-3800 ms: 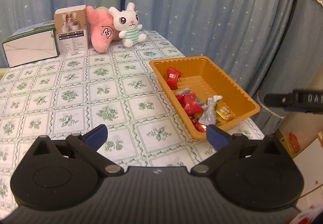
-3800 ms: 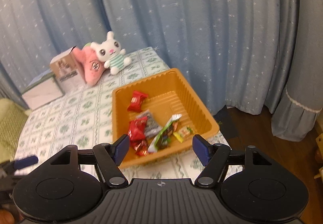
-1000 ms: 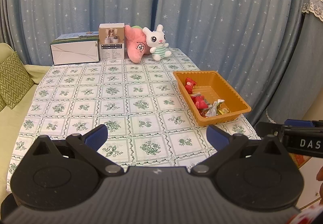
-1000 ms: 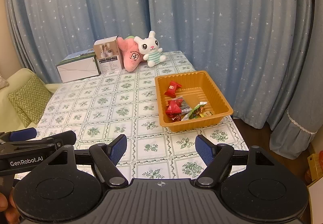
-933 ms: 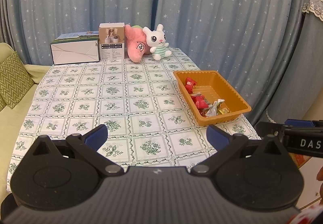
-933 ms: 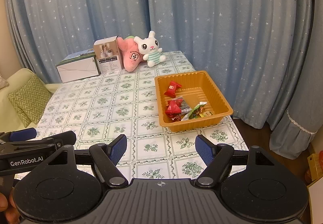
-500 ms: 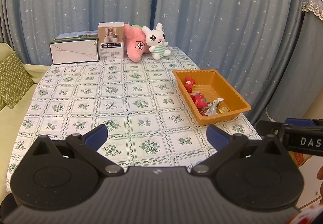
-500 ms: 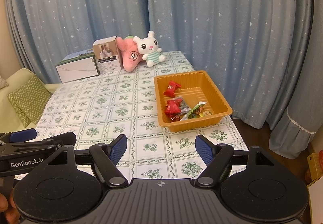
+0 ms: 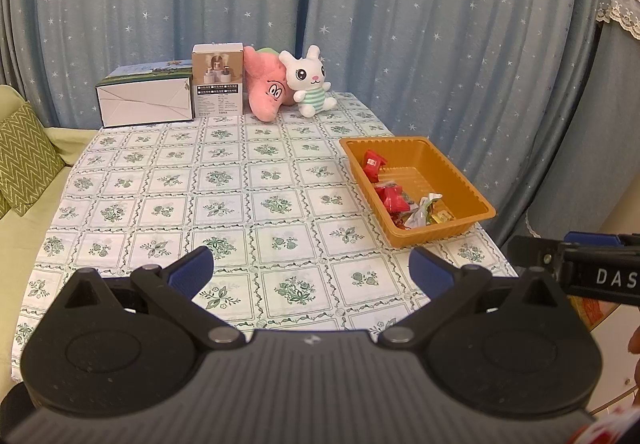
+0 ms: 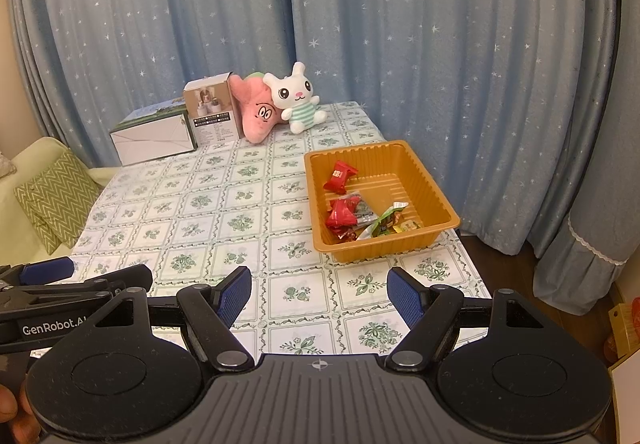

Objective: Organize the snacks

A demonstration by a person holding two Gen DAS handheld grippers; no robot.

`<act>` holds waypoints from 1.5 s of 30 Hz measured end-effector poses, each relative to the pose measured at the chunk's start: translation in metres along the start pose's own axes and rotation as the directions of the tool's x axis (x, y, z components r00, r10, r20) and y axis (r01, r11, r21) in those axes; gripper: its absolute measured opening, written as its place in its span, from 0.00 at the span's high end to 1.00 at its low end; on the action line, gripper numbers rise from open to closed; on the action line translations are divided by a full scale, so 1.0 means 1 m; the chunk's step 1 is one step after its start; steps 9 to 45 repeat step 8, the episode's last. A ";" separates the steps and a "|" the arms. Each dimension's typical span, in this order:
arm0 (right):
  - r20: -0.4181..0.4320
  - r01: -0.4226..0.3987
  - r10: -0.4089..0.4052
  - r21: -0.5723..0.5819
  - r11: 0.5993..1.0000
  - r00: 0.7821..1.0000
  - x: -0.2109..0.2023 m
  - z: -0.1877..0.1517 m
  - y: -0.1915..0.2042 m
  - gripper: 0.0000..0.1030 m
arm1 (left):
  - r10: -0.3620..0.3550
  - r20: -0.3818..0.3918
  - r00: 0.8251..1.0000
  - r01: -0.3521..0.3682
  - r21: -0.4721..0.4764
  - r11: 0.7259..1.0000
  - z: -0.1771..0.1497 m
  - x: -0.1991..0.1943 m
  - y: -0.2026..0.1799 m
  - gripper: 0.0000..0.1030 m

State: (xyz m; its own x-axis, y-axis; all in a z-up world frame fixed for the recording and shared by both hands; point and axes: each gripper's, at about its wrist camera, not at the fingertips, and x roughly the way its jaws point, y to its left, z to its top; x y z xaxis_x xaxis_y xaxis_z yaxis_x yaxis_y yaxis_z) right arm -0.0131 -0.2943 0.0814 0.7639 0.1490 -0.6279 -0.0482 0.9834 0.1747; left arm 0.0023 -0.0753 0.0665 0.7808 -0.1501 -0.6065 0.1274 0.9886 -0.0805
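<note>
An orange tray (image 9: 464,180) (image 10: 428,180) stands at the right edge of the table and holds several wrapped snacks: red packets (image 9: 394,198) (image 10: 342,212), a green-and-white wrapper (image 10: 384,222) and small yellow sweets. My left gripper (image 9: 312,270) is open and empty, held back above the table's near edge. My right gripper (image 10: 320,294) is open and empty, also back from the tray. Each gripper shows at the side of the other's view: the right one (image 9: 576,268), the left one (image 10: 60,284).
The table has a green floral checked cloth (image 9: 224,180). At its far end stand a white box (image 9: 144,100), a small carton (image 9: 218,80), a pink plush (image 9: 266,88) and a white rabbit plush (image 9: 308,84). Blue star curtains hang behind. A sofa with a green cushion (image 9: 24,156) is at the left.
Since 3.8 s ago both grippers have pulled far back from the tray, so the whole table shows. Over the last second almost nothing has moved.
</note>
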 end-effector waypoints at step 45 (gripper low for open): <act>0.003 -0.006 0.006 0.000 1.000 1.000 -0.001 0.001 0.001 0.28 | -0.005 0.026 1.000 0.005 -0.002 1.000 -0.002 0.000 -0.002 0.00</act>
